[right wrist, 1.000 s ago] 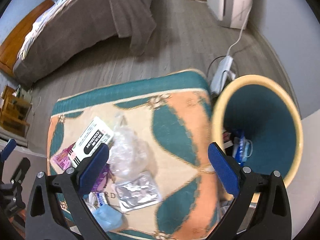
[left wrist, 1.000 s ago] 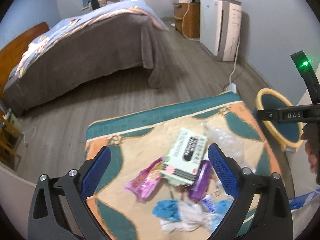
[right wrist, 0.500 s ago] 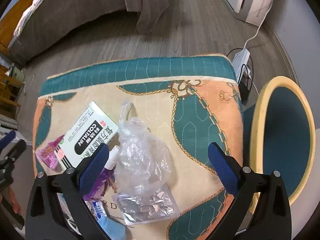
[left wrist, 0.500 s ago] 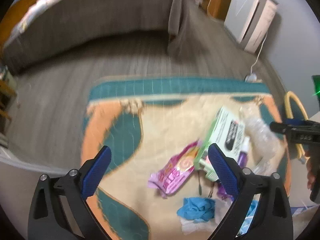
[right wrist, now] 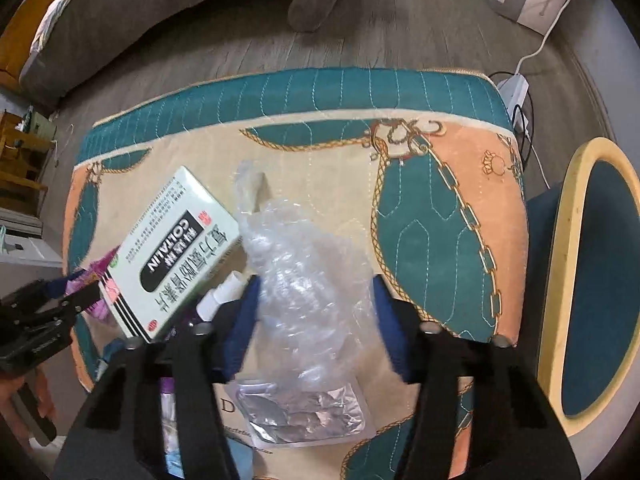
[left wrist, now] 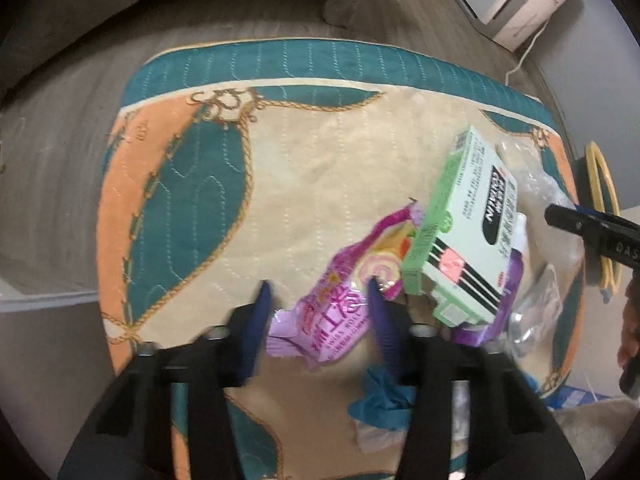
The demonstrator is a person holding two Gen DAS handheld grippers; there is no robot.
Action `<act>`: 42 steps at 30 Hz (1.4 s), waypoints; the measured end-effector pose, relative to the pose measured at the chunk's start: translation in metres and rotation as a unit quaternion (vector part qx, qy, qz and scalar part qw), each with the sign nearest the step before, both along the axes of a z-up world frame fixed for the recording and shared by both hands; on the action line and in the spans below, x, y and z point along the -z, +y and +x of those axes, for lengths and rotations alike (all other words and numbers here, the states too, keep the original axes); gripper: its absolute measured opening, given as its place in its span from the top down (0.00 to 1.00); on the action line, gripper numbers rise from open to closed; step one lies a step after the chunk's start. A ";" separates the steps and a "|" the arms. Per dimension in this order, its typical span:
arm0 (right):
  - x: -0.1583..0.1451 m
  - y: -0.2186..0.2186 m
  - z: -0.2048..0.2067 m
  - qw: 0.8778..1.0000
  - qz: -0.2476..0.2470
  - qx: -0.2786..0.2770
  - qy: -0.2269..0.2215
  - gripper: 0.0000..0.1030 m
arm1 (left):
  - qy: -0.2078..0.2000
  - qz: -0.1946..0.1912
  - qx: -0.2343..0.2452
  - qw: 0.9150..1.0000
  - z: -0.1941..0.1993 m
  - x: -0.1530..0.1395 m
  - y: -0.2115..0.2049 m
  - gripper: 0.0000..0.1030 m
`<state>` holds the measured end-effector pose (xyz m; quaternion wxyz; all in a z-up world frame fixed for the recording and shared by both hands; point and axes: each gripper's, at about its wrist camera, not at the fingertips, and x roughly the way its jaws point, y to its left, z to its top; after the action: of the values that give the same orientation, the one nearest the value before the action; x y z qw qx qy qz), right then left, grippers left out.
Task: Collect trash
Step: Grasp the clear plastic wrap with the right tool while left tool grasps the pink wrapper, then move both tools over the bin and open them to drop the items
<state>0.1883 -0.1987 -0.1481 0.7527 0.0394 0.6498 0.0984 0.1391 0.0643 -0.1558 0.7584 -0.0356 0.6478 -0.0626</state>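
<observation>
Left gripper [left wrist: 318, 292] open astride pink wrapper [left wrist: 344, 300], frame centre: light, crinkly, slippery; pinch mid-body. Right gripper [right wrist: 314, 292] open around plastic bag [right wrist: 308, 280].

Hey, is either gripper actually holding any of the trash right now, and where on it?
It cannot be told. The left gripper brackets the purple wrapper's near end, and the right gripper brackets the clear plastic bag's middle; both are narrowed, but a grip isn't visible.

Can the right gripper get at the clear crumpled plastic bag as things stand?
Probably yes. The right gripper is open with the clear plastic bag already between its fingers, and nothing lies over the bag; the medicine box sits clear to its left.
</observation>
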 end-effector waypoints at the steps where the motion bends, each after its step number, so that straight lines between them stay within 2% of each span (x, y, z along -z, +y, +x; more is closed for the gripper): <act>1: -0.003 0.000 0.001 1.000 0.000 -0.001 -0.003 0.56 | -0.001 -0.008 0.001 1.000 -0.001 -0.002 0.000 0.68; 2: -0.005 0.001 0.001 1.000 -0.002 -0.003 -0.008 0.58 | -0.002 -0.013 0.001 1.000 -0.001 -0.003 0.001 0.71; 4: -0.009 0.001 0.001 1.000 -0.006 -0.007 -0.015 0.60 | -0.006 -0.016 0.001 1.000 -0.002 -0.006 0.002 0.85; 6: -0.011 0.000 0.002 1.000 0.002 -0.005 -0.017 0.63 | -0.016 -0.007 0.005 1.000 -0.003 -0.013 0.002 0.91; 11: -0.026 -0.002 0.000 0.999 0.016 -0.001 -0.035 0.64 | -0.068 0.011 0.028 0.997 0.000 -0.050 -0.011 0.92; 18: -0.050 -0.004 -0.005 0.997 0.029 0.004 -0.065 0.64 | -0.155 0.043 0.046 0.986 -0.010 -0.105 -0.026 0.92; 24: -0.063 -0.013 -0.014 0.996 0.036 0.013 -0.080 0.65 | -0.196 0.032 0.031 0.980 -0.019 -0.131 -0.019 0.92; 28: -0.073 -0.020 -0.019 0.995 0.038 0.018 -0.093 0.65 | -0.231 0.025 0.028 0.972 -0.025 -0.148 -0.024 0.92; 32: -0.085 -0.031 -0.022 0.993 0.049 0.029 -0.108 0.65 | -0.249 0.014 0.030 0.968 -0.027 -0.157 -0.032 0.92; 42: -0.096 -0.063 -0.029 0.990 0.049 0.041 -0.122 0.65 | -0.247 0.003 0.072 0.966 -0.017 -0.152 -0.080 0.92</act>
<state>0.1595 -0.2616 -0.0517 0.8271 0.0905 0.5451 0.1033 0.1224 -0.0153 -0.0039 0.8887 0.0298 0.4411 -0.1217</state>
